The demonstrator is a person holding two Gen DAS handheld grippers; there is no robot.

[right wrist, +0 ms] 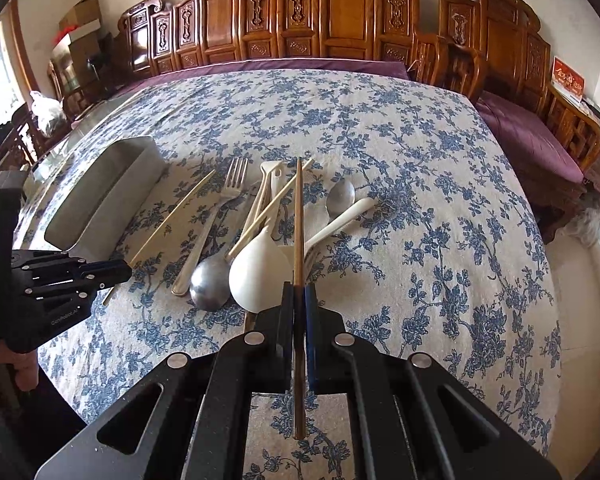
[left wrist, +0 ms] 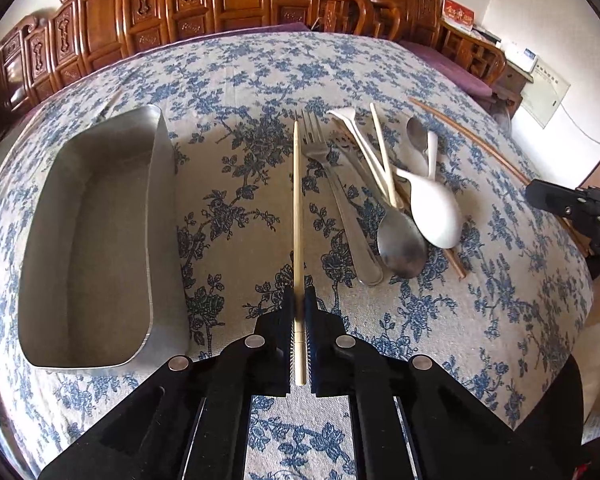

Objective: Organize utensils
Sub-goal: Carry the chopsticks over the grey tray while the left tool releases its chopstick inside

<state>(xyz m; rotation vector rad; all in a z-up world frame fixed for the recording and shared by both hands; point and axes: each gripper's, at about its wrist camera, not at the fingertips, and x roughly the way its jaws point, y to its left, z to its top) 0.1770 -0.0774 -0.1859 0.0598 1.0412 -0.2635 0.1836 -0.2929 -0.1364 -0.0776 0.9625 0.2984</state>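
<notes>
Chopsticks are in both grippers. The left gripper [left wrist: 299,300] has its two black fingers squeezed tight on a pale bamboo chopstick [left wrist: 297,216], which points straight ahead over the blue flowered tablecloth [left wrist: 236,80]. The right gripper [right wrist: 299,296] is pinched just as tight on a dark brown wooden chopstick [right wrist: 298,216].

A shiny metal box with rounded corners [left wrist: 156,200] sits on the cloth to the left of the pale chopstick, with nothing in it.

The other utensils lie in a heap on the cloth between the two grippers: a silver metal fork [left wrist: 320,152], a big metal spoon [left wrist: 402,246], a white plastic spoon [left wrist: 436,212], a small metal spoon [left wrist: 417,132] and more pale chopsticks [left wrist: 382,156]. Some lie across each other.
</notes>
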